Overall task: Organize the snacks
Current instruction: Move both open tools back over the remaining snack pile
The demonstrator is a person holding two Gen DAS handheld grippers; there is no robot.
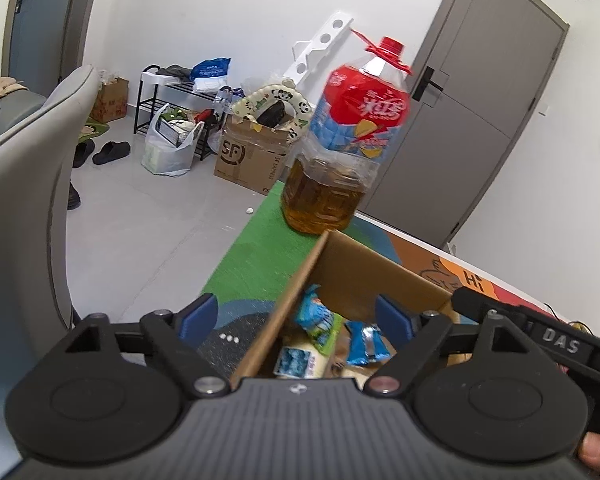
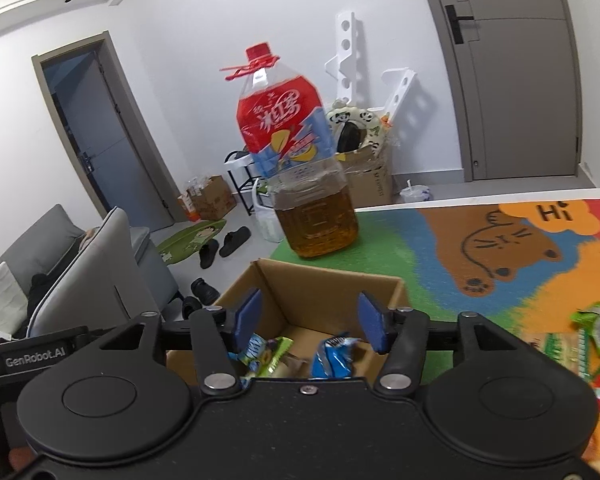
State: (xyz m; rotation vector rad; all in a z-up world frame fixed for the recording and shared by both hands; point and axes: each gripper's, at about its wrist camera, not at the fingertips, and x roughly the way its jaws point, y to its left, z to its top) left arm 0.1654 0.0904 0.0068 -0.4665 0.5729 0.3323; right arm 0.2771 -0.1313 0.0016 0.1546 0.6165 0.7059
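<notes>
An open cardboard box stands on the colourful mat near the table's left edge. Inside lie several snack packets, among them a blue packet and a green one. My left gripper hangs open and wide over the box's left wall, with nothing pressed between its blue pads. Above the middle of the box, my right gripper is open too, and the blue packet sits below its pads. More loose snack packets lie on the mat at the right.
A large tea bottle with a red cap stands just behind the box. The bear mat covers the table to the right. A grey chair stands left of the table, and boxes, bags and shoes lie on the floor beyond.
</notes>
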